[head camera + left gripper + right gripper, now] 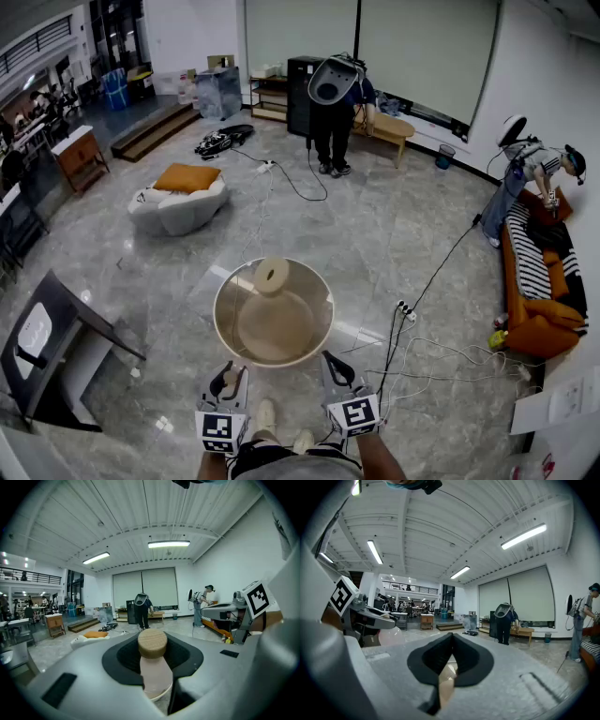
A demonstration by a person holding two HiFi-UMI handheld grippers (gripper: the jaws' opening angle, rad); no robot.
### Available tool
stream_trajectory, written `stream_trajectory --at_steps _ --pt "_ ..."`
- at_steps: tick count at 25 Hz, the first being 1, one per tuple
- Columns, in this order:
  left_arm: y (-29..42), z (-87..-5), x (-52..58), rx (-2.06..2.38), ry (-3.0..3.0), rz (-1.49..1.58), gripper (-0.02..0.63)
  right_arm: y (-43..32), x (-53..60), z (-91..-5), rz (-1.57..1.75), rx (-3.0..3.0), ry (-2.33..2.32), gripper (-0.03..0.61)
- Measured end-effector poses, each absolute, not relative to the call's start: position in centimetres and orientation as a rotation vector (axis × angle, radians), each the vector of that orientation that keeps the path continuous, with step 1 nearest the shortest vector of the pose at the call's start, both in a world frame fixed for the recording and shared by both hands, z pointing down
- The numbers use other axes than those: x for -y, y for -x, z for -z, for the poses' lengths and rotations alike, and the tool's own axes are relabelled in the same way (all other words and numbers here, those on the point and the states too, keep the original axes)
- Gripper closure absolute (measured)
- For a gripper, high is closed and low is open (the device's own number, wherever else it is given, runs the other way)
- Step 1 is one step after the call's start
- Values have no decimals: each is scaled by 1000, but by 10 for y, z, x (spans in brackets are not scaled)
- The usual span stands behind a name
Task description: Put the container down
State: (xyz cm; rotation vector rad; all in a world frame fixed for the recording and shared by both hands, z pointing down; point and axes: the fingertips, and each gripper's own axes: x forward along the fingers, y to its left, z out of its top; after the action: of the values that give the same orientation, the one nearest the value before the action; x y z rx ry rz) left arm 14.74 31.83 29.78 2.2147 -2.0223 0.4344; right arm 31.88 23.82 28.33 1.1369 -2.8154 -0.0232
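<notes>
In the head view a wide round beige container [281, 323] hangs over the marble floor, with a wooden cap [272, 275] at its far rim. My left gripper [230, 375] meets its near-left rim and my right gripper [330, 364] its near-right rim. In the left gripper view the container's pinkish body [156, 679] fills the gap between the jaws of the left gripper [157, 686], under the wooden cap [152, 642]. In the right gripper view the right gripper [446, 681] is shut on a thin beige edge of the container [446, 688].
A person in dark clothes [335, 122] stands at the back, and another person [534, 173] bends by the orange striped sofa [539, 291]. A white beanbag [178, 206] lies to the left. Cables and a power strip [405, 311] cross the floor at right. A dark stand [56, 347] sits near left.
</notes>
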Motion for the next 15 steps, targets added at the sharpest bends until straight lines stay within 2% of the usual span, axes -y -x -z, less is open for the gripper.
stream_trajectory --at_steps 15 --pt "-151 -290 -340 2072 -2165 -394 486 -317 -260 -285 32 2844 -1071 577"
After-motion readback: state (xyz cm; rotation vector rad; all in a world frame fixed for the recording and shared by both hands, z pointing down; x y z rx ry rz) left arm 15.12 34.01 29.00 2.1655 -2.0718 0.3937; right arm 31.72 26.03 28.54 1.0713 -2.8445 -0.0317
